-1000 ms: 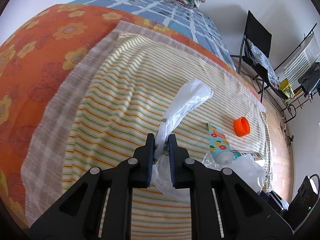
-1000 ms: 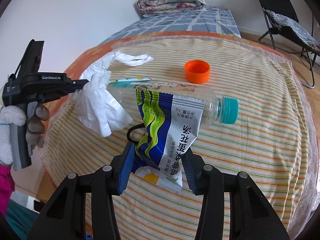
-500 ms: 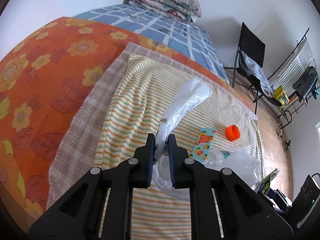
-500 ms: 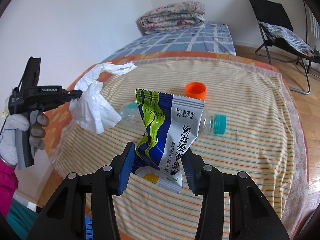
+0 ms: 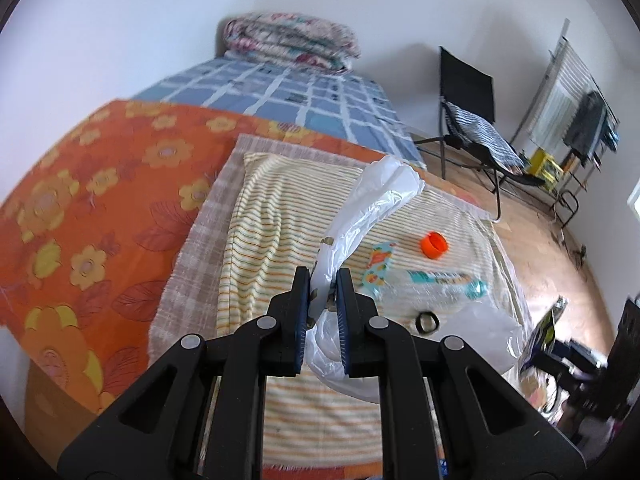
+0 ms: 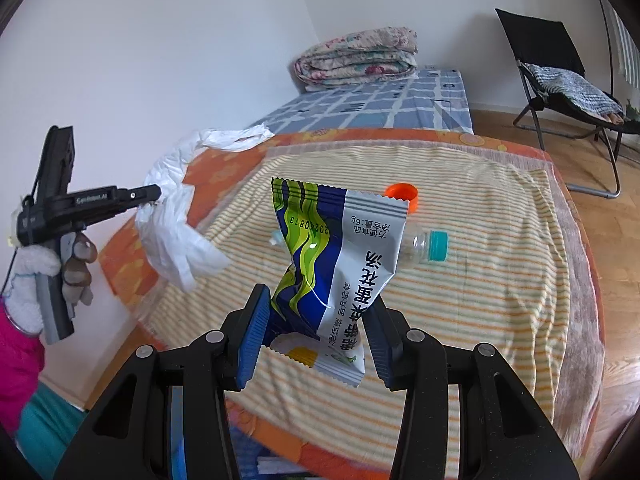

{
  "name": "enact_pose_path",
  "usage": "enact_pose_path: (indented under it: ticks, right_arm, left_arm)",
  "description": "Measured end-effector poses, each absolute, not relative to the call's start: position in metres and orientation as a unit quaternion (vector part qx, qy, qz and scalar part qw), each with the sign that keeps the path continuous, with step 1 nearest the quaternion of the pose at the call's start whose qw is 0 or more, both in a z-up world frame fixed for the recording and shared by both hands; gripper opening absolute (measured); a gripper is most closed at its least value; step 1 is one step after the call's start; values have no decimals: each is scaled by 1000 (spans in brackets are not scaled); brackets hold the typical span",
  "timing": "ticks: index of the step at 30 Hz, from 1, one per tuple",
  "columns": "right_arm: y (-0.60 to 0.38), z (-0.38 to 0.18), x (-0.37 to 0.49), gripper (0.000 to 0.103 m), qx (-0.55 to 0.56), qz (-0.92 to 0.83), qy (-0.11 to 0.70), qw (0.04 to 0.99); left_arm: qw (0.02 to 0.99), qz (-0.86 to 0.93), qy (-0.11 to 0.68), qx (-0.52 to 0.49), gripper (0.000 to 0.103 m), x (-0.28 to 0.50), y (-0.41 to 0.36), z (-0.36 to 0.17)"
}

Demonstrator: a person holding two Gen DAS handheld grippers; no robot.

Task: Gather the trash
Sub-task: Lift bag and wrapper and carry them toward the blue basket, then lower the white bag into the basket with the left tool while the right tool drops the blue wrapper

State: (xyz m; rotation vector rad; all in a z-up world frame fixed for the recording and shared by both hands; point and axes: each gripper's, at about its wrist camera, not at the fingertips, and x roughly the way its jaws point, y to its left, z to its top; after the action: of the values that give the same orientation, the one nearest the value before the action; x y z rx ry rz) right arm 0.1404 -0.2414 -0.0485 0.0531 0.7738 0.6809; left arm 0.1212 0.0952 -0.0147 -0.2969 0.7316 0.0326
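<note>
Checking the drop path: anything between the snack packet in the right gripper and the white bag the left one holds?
Nothing visible. The snack packet in the right gripper and the white bag pinched by the left gripper hang apart over the bed, open air between. The bag's mouth isn't visibly open.

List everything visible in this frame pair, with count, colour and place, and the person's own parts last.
plastic bag: 1, white, hanging from left gripper
snack packet: 1, blue, green, silver, in right gripper
plastic bottle: 1, clear, teal cap, lying on striped cloth
bottle cap: 1, orange, on cloth
small wrapper: 1, teal-orange, beside bottle
striped cloth: 1, yellow, over bed
folded quilt: 1, floral, far end of bed
folding chair: 1, black, on floor
left gripper: shut on bag
right gripper: shut on packet
gloved hand: 1, white glove
</note>
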Motion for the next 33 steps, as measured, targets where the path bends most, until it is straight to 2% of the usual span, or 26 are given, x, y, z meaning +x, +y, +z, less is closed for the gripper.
enact_pose_path:
  ticks: [10, 18, 33]
  right_arm:
    - [-260, -36, 95, 45, 46, 343, 354, 869]
    - [-269, -52, 69, 45, 50, 346, 375, 859]
    - [-264, -100, 36, 45, 20, 349, 430, 832]
  left_arm:
    - [937, -17, 336, -93, 11, 42, 50, -8]
    - [942, -39, 329, -61, 11, -11, 5, -31]
    - [933, -40, 358, 5, 11, -40, -40, -90]
